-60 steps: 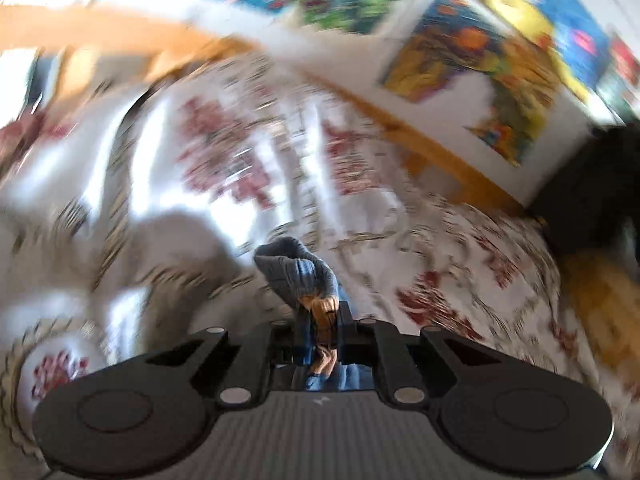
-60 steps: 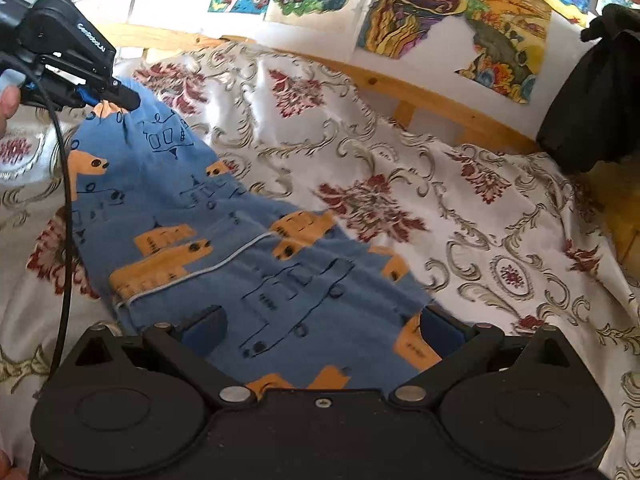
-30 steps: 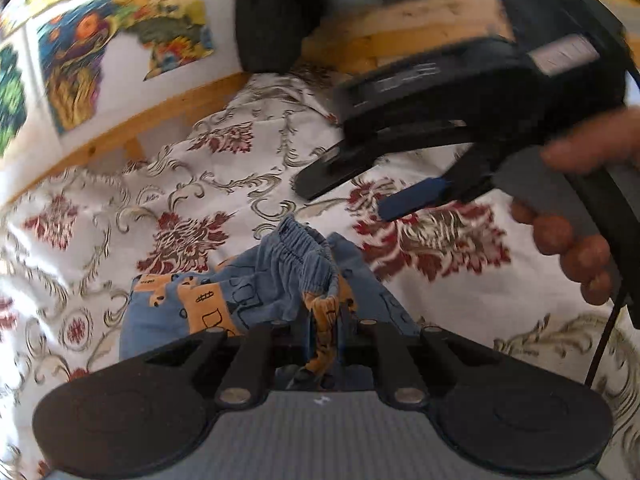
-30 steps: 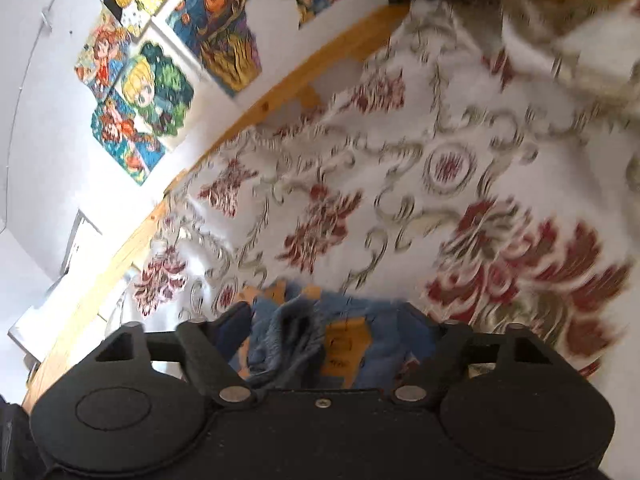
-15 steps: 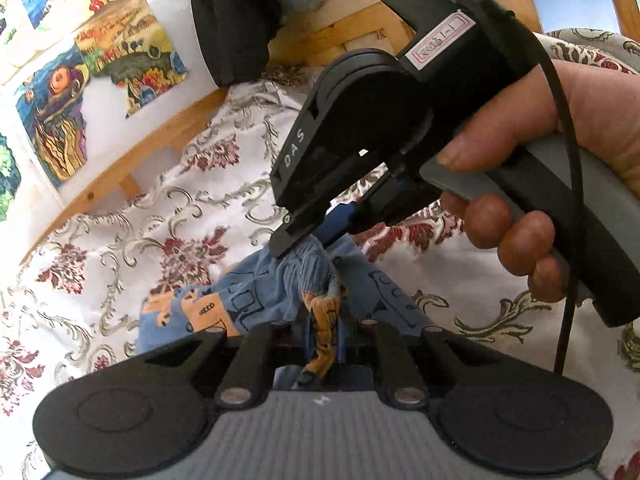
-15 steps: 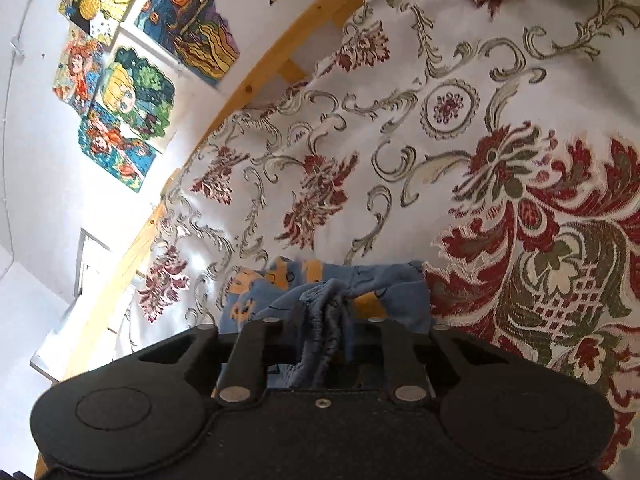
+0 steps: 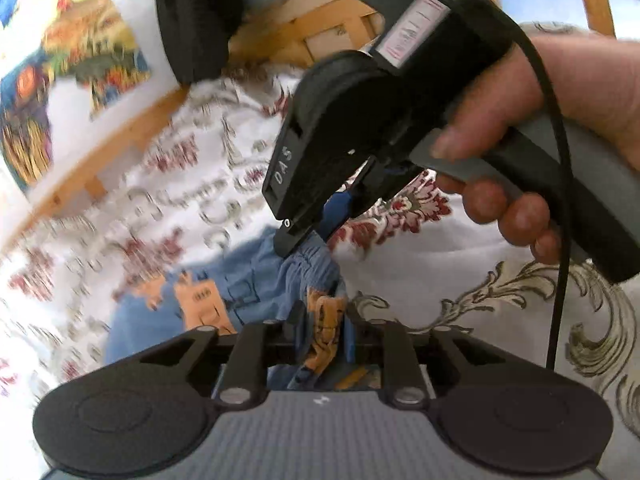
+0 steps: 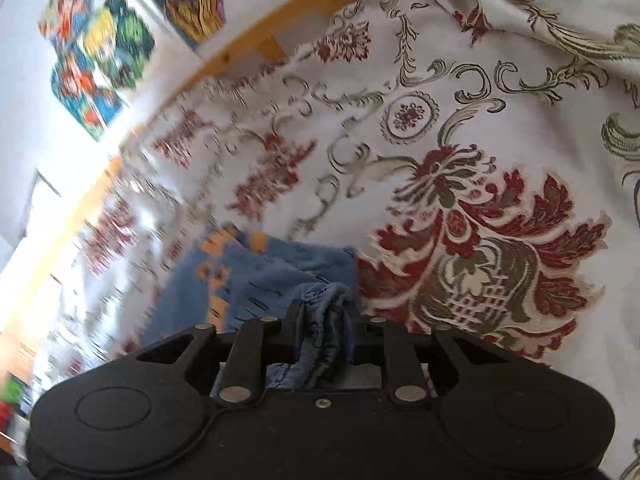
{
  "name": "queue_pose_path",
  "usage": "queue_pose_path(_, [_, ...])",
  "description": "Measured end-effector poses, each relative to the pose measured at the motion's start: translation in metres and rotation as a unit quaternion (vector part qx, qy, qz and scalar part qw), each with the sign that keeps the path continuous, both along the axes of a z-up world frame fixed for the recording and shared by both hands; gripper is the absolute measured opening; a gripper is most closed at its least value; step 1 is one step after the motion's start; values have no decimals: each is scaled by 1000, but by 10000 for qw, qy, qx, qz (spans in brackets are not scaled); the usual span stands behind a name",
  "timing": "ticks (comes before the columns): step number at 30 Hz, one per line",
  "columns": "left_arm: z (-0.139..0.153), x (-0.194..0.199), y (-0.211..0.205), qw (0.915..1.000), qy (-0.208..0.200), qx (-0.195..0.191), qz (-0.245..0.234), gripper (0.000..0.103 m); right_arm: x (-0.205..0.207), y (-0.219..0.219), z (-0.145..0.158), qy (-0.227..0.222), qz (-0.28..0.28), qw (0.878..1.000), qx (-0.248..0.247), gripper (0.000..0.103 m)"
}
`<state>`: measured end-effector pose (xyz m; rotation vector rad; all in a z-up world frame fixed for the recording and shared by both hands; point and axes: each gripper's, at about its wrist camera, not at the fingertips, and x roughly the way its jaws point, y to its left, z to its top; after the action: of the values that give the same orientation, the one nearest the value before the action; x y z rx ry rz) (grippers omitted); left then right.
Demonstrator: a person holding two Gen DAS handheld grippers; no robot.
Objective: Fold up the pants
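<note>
both grippers, left gripper [image 7: 322, 320] and right gripper [image 8: 324, 320], pinch blue pants [image 7: 256, 280] over bedspread [image 8: 460, 160].

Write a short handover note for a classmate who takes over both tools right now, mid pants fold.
Left tool: shut on a bunched edge of the pants.
Right tool: shut on another gathered edge of the same pants, close beside the left tool.
Pants: blue with orange patches, lying partly doubled over on the floral bedspread.
Done: two gripped edges brought together.
Left: lay the fold flat, release, smooth, fold again if needed.
</note>
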<state>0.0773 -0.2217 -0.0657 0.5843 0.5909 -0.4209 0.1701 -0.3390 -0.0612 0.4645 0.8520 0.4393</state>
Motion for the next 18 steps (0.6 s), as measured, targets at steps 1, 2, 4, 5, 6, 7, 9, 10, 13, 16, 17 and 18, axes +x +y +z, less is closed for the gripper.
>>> queue_pose_path(1, [0,2,5,9997,137,-193,-31,42,-1,2,0,-15,-1,9999,-112,34])
queue_pose_path(2, [1,3,10,9991,240,-352,-90,48,-2,3,0,-43,-2,9998,-206,37])
queue_pose_path(4, [4,4,21,9964,438,-690,-217,63,-5,5,4,-144,-10,9988,-475,59])
queue_pose_path(5, [6,2,28,9949,499,-845,-236,64,-6,5,5,-192,-29,9980,-595,67])
queue_pose_path(6, [8,0,36,9931,548,-1011,-231,67,-8,6,6,-271,-81,9967,-765,81])
queue_pose_path(7, [11,-2,46,9907,611,-1202,-189,71,-9,6,7,-324,-112,9956,-877,87])
queue_pose_path(9, [21,0,71,9845,701,-1598,141,78,-13,7,9,-474,-184,9928,-1088,91])
queue_pose_path(10, [26,2,85,9804,700,-1795,412,82,-14,9,11,-571,-209,9915,-1151,97])
queue_pose_path(13, [40,8,126,9614,369,-2301,1465,98,-25,22,20,-1101,-334,9826,-1459,102])
queue_pose_path(16, [43,23,153,9432,-16,-2234,2461,100,-41,46,25,-1749,-268,9647,-1952,102])
queue_pose_path(17, [40,30,159,9396,17,-2118,2690,100,-45,55,25,-1864,-147,9597,-2098,102])
queue_pose_path(18, [34,35,164,9367,68,-2017,2863,100,-51,65,23,-1964,91,9539,-2266,102])
